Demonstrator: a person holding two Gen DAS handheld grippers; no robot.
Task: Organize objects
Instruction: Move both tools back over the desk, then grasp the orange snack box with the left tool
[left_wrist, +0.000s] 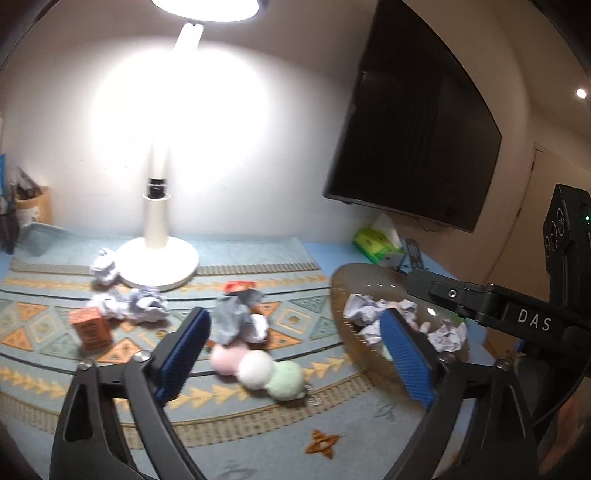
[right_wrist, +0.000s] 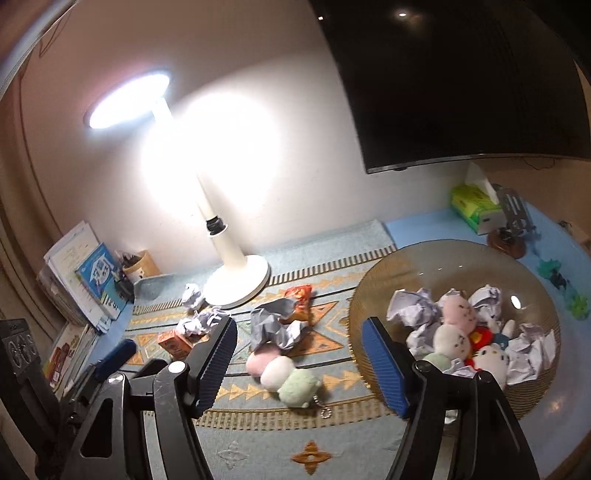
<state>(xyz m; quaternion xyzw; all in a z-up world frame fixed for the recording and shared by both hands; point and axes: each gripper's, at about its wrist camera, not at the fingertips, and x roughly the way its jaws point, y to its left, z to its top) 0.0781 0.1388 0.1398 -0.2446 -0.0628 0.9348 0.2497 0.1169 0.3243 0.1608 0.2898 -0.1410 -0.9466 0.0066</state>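
A pink, white and green three-ball plush (left_wrist: 258, 365) (right_wrist: 282, 373) with a keychain lies on the patterned mat. Behind it are a grey crumpled paper (left_wrist: 236, 314) (right_wrist: 273, 325) and a red snack packet (right_wrist: 299, 295). An orange box (left_wrist: 90, 326) and white paper balls (left_wrist: 144, 306) lie further left. The amber glass bowl (left_wrist: 354, 280) (right_wrist: 406, 258) on the right holds crumpled papers and plush toys (right_wrist: 487, 358). My left gripper (left_wrist: 293, 317) is open wide, with the plush below its gap. My right gripper (right_wrist: 300, 323) is open and holds nothing, with its right finger over the bowl's rim.
A lit white desk lamp (left_wrist: 159, 258) stands at the back of the mat, under a wall-mounted dark screen (left_wrist: 413, 129). A green tissue box (left_wrist: 375, 243) sits behind the bowl. Books (right_wrist: 81, 273) and a pen holder (right_wrist: 140, 264) crowd the left edge.
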